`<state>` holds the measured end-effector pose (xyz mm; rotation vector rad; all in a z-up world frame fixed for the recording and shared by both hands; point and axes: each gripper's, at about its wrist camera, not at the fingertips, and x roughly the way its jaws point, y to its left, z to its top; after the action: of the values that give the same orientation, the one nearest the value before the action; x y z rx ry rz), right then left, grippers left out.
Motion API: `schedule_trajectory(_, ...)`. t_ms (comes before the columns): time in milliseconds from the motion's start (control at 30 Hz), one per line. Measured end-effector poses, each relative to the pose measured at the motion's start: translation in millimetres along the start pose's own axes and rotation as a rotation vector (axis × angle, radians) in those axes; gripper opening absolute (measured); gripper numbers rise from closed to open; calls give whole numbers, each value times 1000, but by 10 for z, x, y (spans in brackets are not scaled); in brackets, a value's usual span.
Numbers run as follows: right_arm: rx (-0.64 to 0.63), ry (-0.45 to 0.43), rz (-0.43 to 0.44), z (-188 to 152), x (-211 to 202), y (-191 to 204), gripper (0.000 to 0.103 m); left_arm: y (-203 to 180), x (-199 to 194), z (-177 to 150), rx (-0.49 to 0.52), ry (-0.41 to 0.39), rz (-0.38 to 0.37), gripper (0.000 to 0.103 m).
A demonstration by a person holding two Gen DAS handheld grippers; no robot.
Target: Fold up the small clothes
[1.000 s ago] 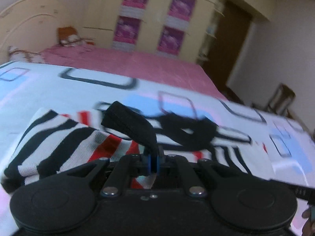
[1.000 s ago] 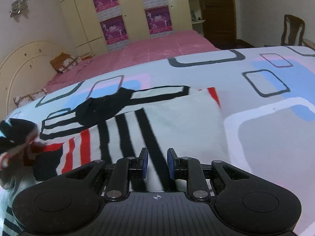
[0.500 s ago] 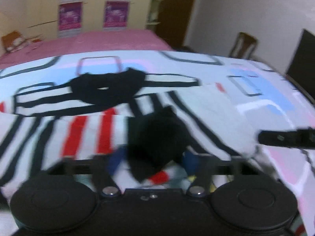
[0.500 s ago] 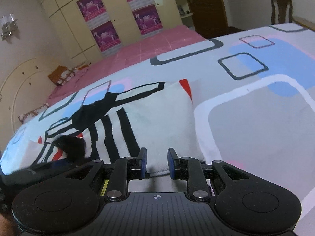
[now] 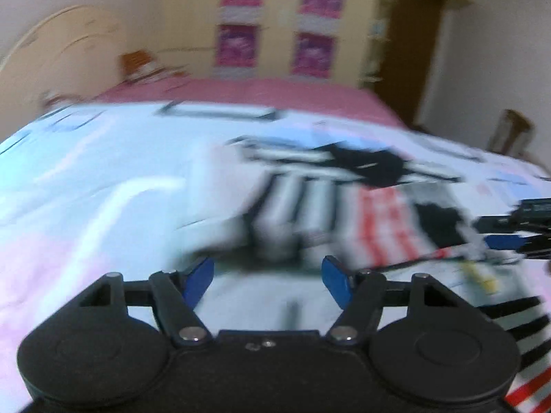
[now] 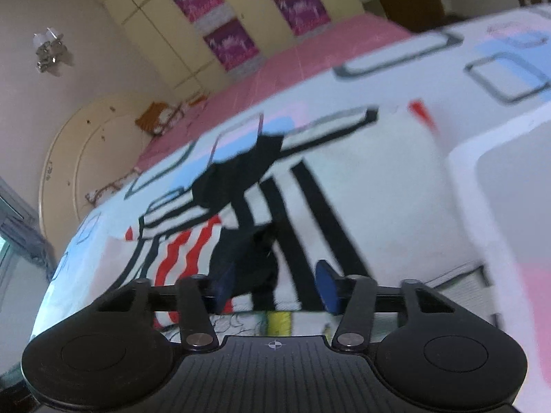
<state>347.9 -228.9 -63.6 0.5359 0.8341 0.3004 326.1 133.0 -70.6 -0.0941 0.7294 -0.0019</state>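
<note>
Striped small garment on a patterned bed, 2 hand-held grippers open over its near edge.

Left wrist view, blurred: the left gripper [image 5: 268, 277] sits at lower centre, blue pads apart with nothing between them, its jaws having just narrowed a little. The striped garment [image 5: 344, 213] lies ahead and to the right, running from centre toward the right edge, where the right gripper's blue pad shows against the cloth. Right wrist view: the right gripper [image 6: 275, 284] is at lower centre, its jaws having just been opening; a dark folded cuff [image 6: 255, 261] lies between the pads, apparently not pinched. The garment looks soft and knitted, white with black and red stripes, with a black collar [image 6: 237, 175] at its far end, left of centre. The bedcover [image 6: 499, 179] is smooth, with rounded squares. Judging by this, the right gripper is nearer the cuff.
</note>
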Motion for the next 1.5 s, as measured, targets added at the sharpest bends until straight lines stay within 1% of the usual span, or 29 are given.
schedule_trajectory(33,14,12,8,-11,63,0,46,107,38,-3,-14,13,27,66)
schedule_trajectory(67,26,25,12,-10,135,0,46,176,80,4,-23,15,39,66)
schedule_trajectory(100,28,36,9,-7,209,15,46,228,150,25,-23,17,54,63)
schedule_trajectory(133,17,38,5,-6,266,45,43,256,204,50,-17,22,67,60)
schedule_trajectory(167,-3,40,-1,-1,321,76,36,274,270,91,-12,26,68,55)
schedule_trajectory(200,-35,49,-12,5,381,122,22,281,336,124,-5,34,67,53)
schedule_trajectory(233,-63,54,-28,13,427,165,18,281,428,150,7,51,72,51)
schedule_trajectory(267,-83,55,-32,22,458,196,16,284,506,155,16,68,70,46)
schedule_trajectory(300,-106,62,-33,39,480,228,11,282,546,161,23,67,64,44)
schedule_trajectory(333,-135,66,-32,61,482,266,8,274,559,168,35,61,63,42)
schedule_trajectory(367,-170,53,-33,82,459,312,7,278,555,167,46,62,60,37)
schedule_trajectory(400,-210,15,-38,120,374,370,7,291,552,170,47,62,48,30)
schedule_trajectory(533,-266,-236,-84,277,-179,459,6,306,546,140,55,67,22,25)
schedule_trajectory(567,-290,-246,-105,274,-206,439,6,306,557,132,59,68,22,25)
schedule_trajectory(633,-313,-142,-150,240,-52,317,6,310,564,128,57,72,16,25)
schedule_trajectory(700,-303,-99,-158,154,5,208,6,323,572,123,61,74,8,25)
schedule_trajectory(867,-289,-82,-182,-52,0,137,6,337,581,125,75,82,-6,25)
schedule_trajectory(1067,-259,-58,-200,-102,37,135,6,354,612,170,86,108,-26,25)
schedule_trajectory(1133,-243,-35,-214,-97,100,108,6,368,620,184,99,117,-43,26)
schedule_trajectory(1167,-231,-21,-215,-91,119,96,6,386,608,189,104,118,-59,31)
schedule_trajectory(1200,-224,-13,-218,-76,123,84,6,417,575,187,100,112,-78,43)
schedule_trajectory(1233,-222,-17,-229,-63,93,92,13,455,506,183,87,99,-84,49)
schedule_trajectory(1267,-229,-39,-249,-52,26,117,22,480,408,189,76,72,-80,58)
schedule_trajectory(1300,-244,-85,-271,-49,-73,147,42,498,282,193,65,23,-82,64)
schedule_trajectory(1333,-256,-126,-264,-44,-164,167,42,498,188,205,51,-17,-87,65)
schedule_trajectory(1400,-263,-139,-235,-6,-216,196,42,427,116,254,37,-61,-111,65)
schedule_trajectory(1433,-273,-132,-223,4,-183,214,42,358,155,281,43,-61,-125,65)
schedule_trajectory(1467,-286,-120,-220,3,-122,235,39,285,226,298,51,-49,-131,66)
schedule_trajectory(1500,-297,-105,-214,-10,-56,247,31,200,349,305,63,-19,-133,68)
